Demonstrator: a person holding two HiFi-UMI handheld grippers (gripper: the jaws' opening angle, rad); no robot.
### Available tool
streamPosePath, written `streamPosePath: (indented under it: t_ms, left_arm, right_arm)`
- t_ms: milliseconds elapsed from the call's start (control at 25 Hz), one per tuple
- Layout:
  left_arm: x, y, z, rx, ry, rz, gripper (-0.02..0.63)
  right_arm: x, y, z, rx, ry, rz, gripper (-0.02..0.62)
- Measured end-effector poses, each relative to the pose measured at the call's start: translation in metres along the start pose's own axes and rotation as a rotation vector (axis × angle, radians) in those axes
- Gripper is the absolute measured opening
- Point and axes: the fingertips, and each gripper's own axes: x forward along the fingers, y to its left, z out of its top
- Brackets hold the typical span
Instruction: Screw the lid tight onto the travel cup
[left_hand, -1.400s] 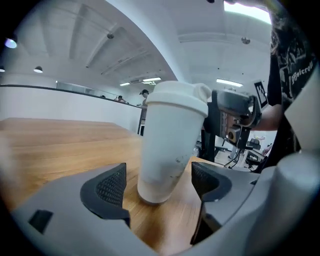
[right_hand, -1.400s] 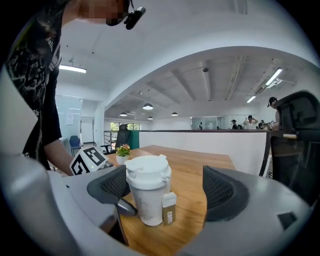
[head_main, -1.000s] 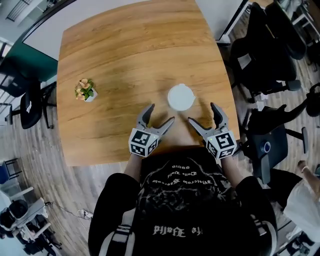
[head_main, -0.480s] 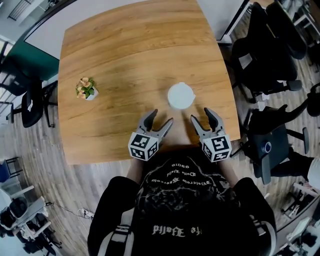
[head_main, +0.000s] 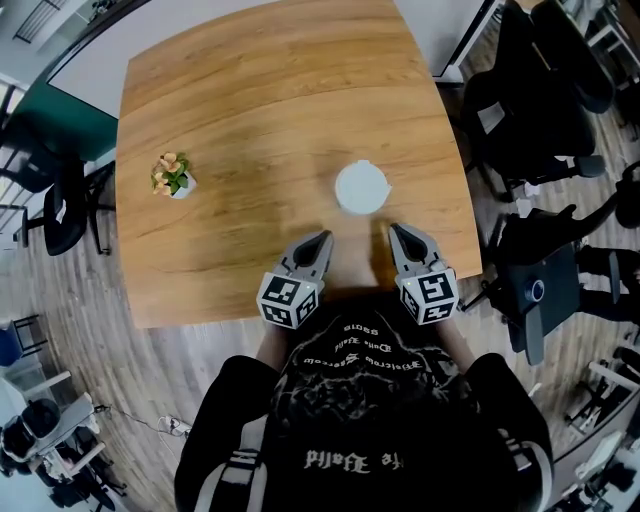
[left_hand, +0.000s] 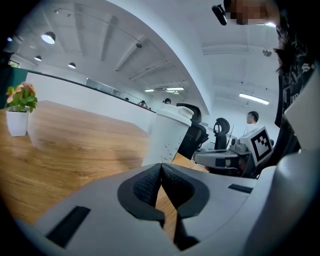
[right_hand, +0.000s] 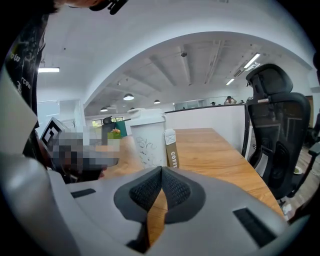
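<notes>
The travel cup (head_main: 361, 189) stood upright on the bench (head_main: 250, 120), toward its near right side, with the white lid (left_hand: 175, 113) already sitting on top. I could not tell whether it was screwed tight. The left hand-held gripper (head_main: 320, 238) and the right hand-held gripper (head_main: 396, 231) had just been closing, and each was pinched together on nothing, pads meeting over bare wood. They pointed toward the cup from either side, short of it, which looked to me like a rest pose rather than a grip. A potted plant (head_main: 172, 178) sat well off to the left.
</notes>
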Motion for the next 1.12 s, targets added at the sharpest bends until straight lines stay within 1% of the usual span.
streamPosePath:
  t_ms: [160,360,680,920,1120]
  left_arm:
    - [-0.001,0.007,0.000,-0.040,-0.011,0.035,0.021]
    - [-0.003,0.005,0.001,-0.037,-0.023,0.044,0.021]
    - [-0.007,0.009,-0.001,-0.053,-0.030,0.060,0.021]
    - [-0.007,0.009,-0.005,-0.039,-0.007,0.077,0.021]
    - [-0.006,0.007,-0.005,-0.032,-0.005,0.060,0.021]
  right_arm:
    - [0.001,0.006,-0.003,-0.024,0.012,0.003,0.006]
    - [0.002,0.016,-0.003,-0.066,0.032,0.023,0.006]
    - [0.000,0.015,-0.010,-0.039,0.040,0.022,0.006]
    - [0.000,0.020,-0.011,-0.062,0.043,0.037,0.006]
    - [0.000,0.020,-0.011,-0.060,0.043,0.035,0.006]
